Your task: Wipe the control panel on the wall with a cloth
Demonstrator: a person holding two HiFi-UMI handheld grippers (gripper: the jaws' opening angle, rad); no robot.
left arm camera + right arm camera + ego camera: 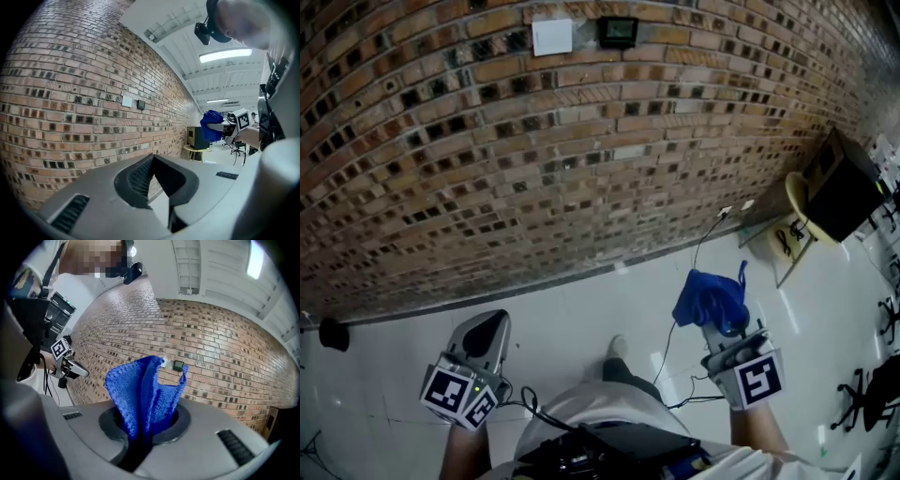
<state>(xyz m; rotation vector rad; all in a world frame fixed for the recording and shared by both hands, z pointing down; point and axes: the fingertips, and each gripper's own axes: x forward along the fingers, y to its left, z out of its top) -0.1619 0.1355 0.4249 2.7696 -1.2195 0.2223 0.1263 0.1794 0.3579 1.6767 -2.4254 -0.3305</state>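
- Clamping a bunched blue cloth [140,390] in the right gripper [145,427], low at the right, with folds sticking up past the jaws.
- Holding the left gripper [152,161] low at the left, jaws together on nothing.
- Facing a brick wall [581,169], well apart from both grippers.
- Showing a small black control panel [618,31] high on the far wall, just right of a white plate [552,37], its screen too small for reading.

Two grippers [486,330] [724,330], one cloth [710,298], one control panel [618,31]

Open way to control panel [618,31], table [795,201] rightward
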